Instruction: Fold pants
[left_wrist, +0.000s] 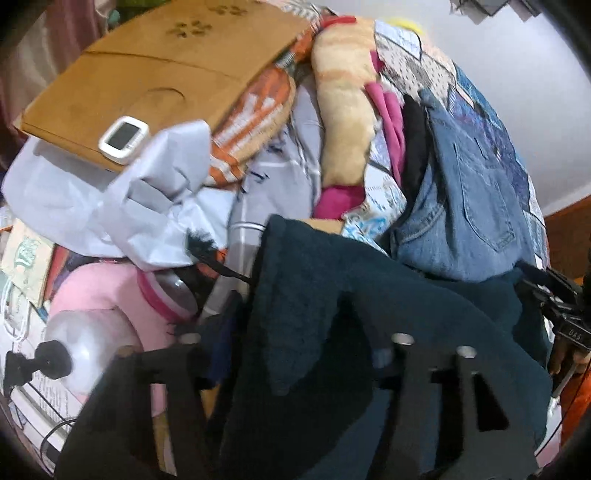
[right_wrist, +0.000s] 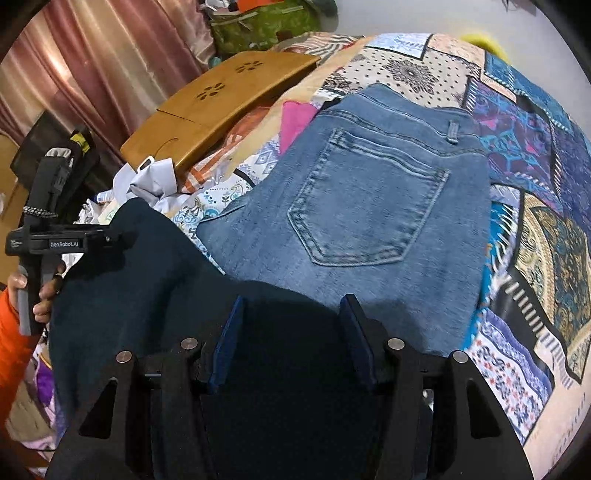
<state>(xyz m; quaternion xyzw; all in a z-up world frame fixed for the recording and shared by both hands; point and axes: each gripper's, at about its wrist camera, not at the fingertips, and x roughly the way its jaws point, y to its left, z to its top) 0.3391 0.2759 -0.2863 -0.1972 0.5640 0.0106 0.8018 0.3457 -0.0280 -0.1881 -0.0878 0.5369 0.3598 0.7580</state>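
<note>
Right wrist: dark teal pants (right_wrist: 155, 266) draped across both grippers, jeans (right_wrist: 362, 206) beyond

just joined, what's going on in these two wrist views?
A person with a gripper in each hand is handling a dark teal garment over a bed covered by a patchwork quilt. The fabric drapes over the left gripper and lies between the open fingers of the right gripper. Blue jeans lie flat on the quilt just beyond, back pocket up, untouched.
</note>
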